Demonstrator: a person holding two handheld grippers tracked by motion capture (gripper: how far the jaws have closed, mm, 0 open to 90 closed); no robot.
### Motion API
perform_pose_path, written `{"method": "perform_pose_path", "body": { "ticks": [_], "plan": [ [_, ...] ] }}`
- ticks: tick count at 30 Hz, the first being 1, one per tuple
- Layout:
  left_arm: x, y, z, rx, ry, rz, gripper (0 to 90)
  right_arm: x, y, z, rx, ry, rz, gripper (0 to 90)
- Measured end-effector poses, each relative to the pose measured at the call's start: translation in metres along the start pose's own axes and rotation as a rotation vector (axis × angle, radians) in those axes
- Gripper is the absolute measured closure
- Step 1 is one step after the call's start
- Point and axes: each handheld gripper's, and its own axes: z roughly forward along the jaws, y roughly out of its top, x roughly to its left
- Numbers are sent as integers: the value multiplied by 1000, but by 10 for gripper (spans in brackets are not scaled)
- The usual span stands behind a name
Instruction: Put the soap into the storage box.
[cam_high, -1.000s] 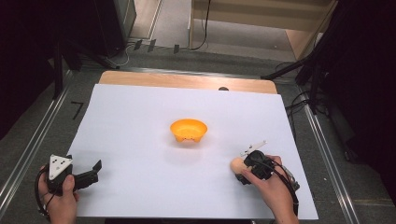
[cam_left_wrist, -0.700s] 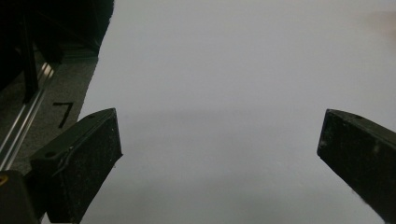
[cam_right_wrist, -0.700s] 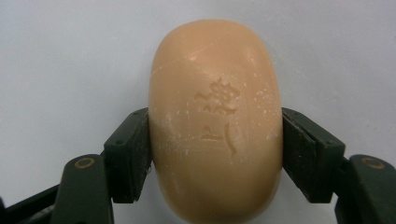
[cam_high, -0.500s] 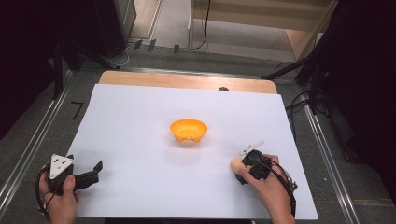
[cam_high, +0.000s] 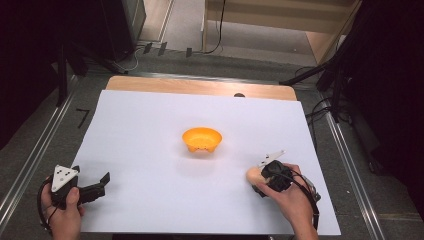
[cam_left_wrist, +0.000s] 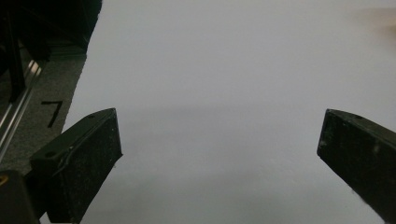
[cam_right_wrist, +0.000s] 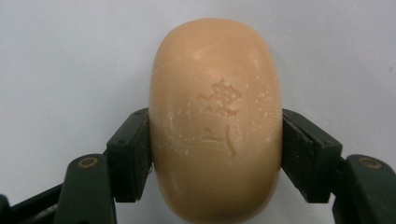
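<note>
A person seated at a table covered with a white sheet (cam_high: 150, 130) holds a pair of tongs in each hand. The right gripper (cam_high: 260, 176), at the near right of the sheet, pinches a peach-coloured bar of soap (cam_right_wrist: 215, 116) by its two long sides; in the right gripper view both black jaws press flat against the bar, whose top face carries a stamped emblem. From the high view the soap (cam_high: 253, 174) pokes out to the left of the right hand (cam_high: 287, 197). An orange bowl (cam_high: 201, 139) stands at the middle of the sheet, well apart from the soap and from both hands. The left gripper (cam_high: 100, 184), at the near left corner, has its jaws spread wide over bare sheet, gripping nothing.
</note>
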Motion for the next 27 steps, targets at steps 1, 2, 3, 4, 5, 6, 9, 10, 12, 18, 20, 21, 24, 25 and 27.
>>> {"method": "perform_pose_path", "body": {
  "ticks": [1,2,3,4,5,6,9,10,12,18,20,21,24,25,27],
  "plan": [
    [0,0,0,0,-4,2,2,-1,2,-1,-5,12,-4,331],
    [0,0,0,-2,-8,3,2,-1,3,-1,-15,15,-12,332],
    [0,0,0,-3,-10,6,2,0,6,-3,-14,17,-22,331],
    [0,0,-1,-4,-12,6,2,0,9,-4,-14,24,-40,331],
    [0,0,-1,-6,-14,7,2,1,11,-5,-13,24,-49,331],
    [0,0,-1,-7,-15,6,2,1,14,-7,-16,26,-62,331],
    [0,-1,-1,-10,-18,6,2,0,21,-11,-18,29,-77,331],
    [0,-1,-1,-10,-18,6,2,0,21,-11,-18,29,-77,331],
    [1,-1,-1,-12,-17,1,2,-1,26,-15,-23,30,-100,331],
    [1,-1,-1,-12,-16,4,2,-4,34,-19,-42,35,-129,331],
    [1,-1,-1,-13,-18,2,2,-5,36,-19,-40,43,-129,331],
    [1,-1,-1,-12,-19,1,2,-7,40,-18,-59,69,-141,331],
    [1,-1,-1,-13,-19,1,2,-8,45,-16,-54,63,-166,331],
    [1,-1,-1,-13,-19,1,2,-8,47,-15,-54,64,-174,331],
    [1,-1,-1,-13,-19,1,2,-9,51,-13,-54,75,-190,331]
  ]
}}
